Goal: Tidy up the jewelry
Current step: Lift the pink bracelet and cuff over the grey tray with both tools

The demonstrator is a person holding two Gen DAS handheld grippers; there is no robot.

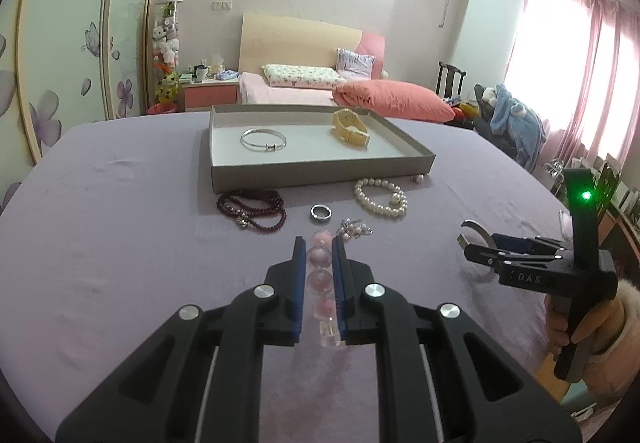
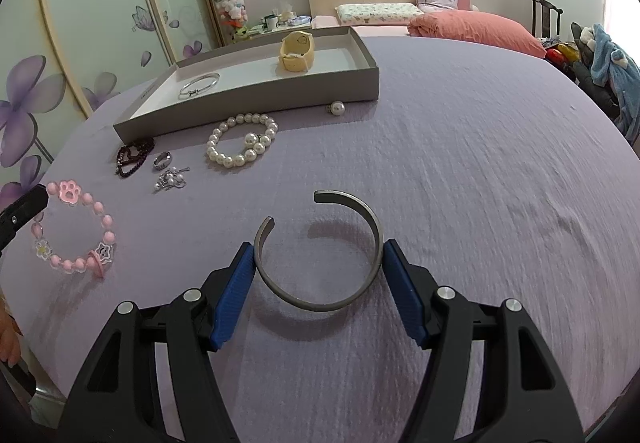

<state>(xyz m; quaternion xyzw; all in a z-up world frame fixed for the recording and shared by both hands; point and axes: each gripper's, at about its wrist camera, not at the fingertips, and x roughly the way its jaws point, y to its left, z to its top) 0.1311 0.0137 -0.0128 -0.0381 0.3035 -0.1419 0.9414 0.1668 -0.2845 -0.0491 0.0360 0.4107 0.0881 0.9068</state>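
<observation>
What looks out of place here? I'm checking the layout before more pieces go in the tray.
One loose pearl piece sits alone against the gray tray outer wall, apart from the other jewelry. Nothing looks spilled or broken.

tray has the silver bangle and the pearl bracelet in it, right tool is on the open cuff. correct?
Not quite. The pearl bracelet lies on the purple cloth in front of the tray, not in it. The tray holds the silver bangle and a yellow watch, as the right wrist view shows. The right tool is indeed on the open cuff.
</observation>
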